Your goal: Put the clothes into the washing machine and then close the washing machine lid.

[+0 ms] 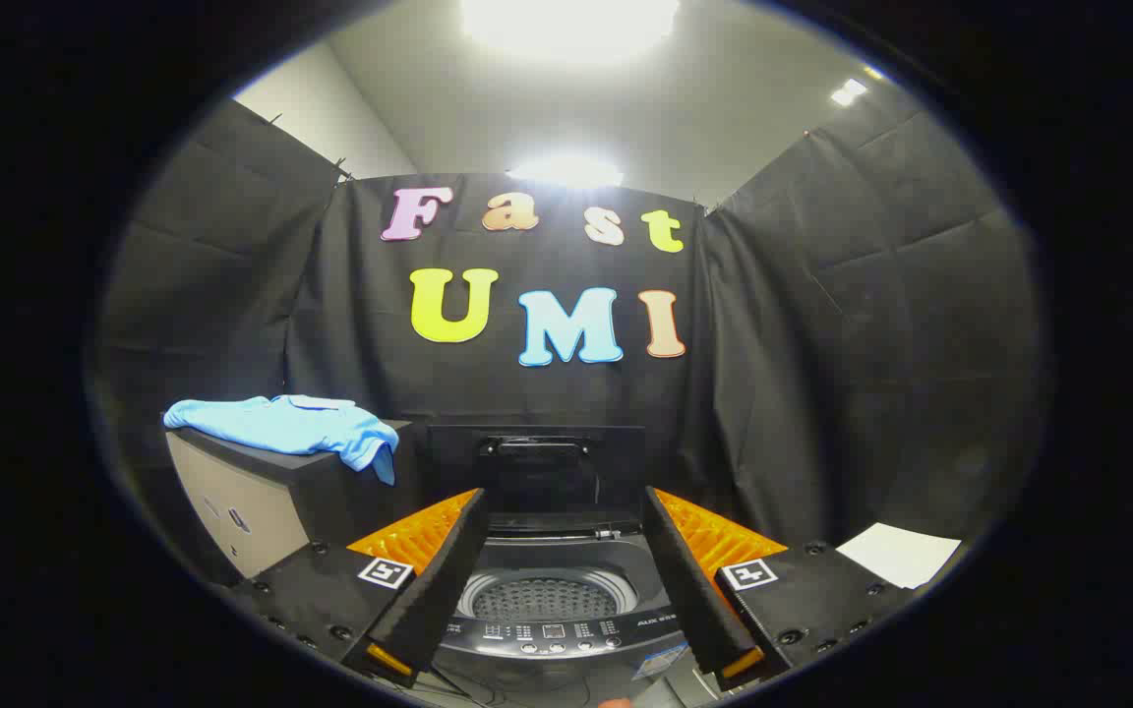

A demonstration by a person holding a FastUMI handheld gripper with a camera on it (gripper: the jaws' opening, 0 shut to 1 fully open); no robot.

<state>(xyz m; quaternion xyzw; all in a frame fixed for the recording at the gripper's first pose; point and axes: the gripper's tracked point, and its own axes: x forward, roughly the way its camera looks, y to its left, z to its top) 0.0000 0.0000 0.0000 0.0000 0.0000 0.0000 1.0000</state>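
A light blue garment point(293, 425) lies draped over the top of a box point(262, 497), to the left of and beyond the fingers. The washing machine point(552, 615) stands right ahead between the fingers, with its drum point(545, 596) exposed and its dark lid point(537, 470) raised upright at the back. A control panel point(552, 633) runs along its near edge. My gripper point(563, 509) is open, fingers spread wide on either side of the drum opening, with nothing held between them.
Black cloth walls close the booth on the left, back and right. A white sheet point(899, 553) lies on a dark surface to the right of the machine. The box bearing the garment stands close against the machine's left side.
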